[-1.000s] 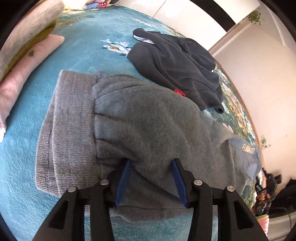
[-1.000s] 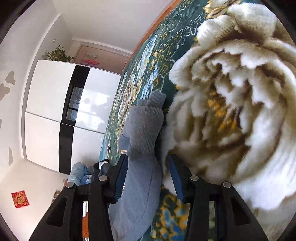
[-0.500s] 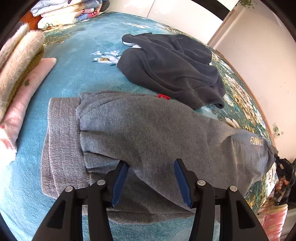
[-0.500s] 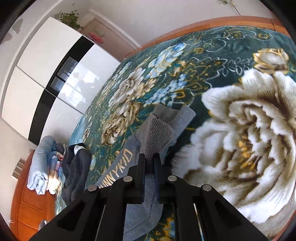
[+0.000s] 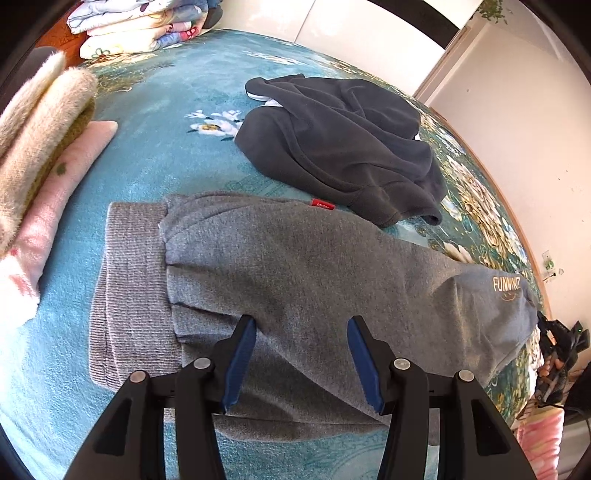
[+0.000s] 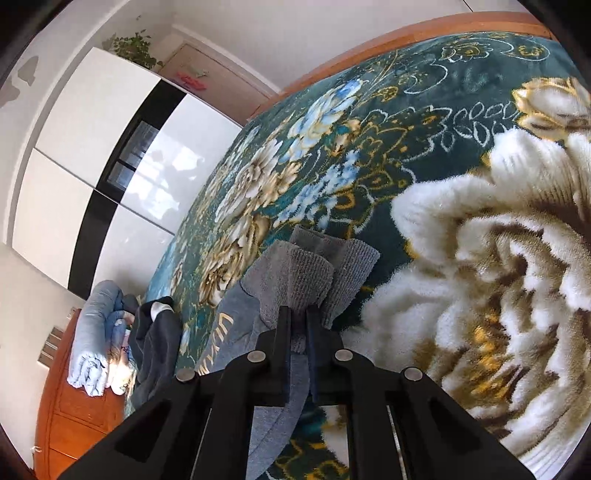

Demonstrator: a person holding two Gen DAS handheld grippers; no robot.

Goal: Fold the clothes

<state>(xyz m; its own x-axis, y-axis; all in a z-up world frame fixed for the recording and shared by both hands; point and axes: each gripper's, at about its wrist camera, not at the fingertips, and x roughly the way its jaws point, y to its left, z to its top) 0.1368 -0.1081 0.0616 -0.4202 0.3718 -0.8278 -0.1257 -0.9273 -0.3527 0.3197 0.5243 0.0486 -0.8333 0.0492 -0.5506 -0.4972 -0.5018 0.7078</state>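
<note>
Grey sweatpants (image 5: 314,258) lie stretched across the teal floral blanket (image 5: 166,147), ribbed waistband (image 5: 129,280) to the left and a printed leg running right. My left gripper (image 5: 301,325) hovers open over the cloth near the waistband, and the fabric lies flat between its blue pads (image 5: 240,362). In the right wrist view my right gripper (image 6: 298,312) is shut on the ribbed cuff (image 6: 303,273) of the sweatpants, which it holds bunched and raised off the blanket (image 6: 369,147).
A dark hoodie (image 5: 340,140) lies crumpled just beyond the sweatpants. Folded fleece items (image 5: 37,122) are stacked at the left, and folded bedding (image 5: 140,26) sits at the far end. A white wardrobe (image 6: 92,122) stands past the bed's edge.
My right gripper went from open beside the cuff to shut on it, then rolled and rose with it. The sweatpants have been drawn out straighter under my left gripper.
</note>
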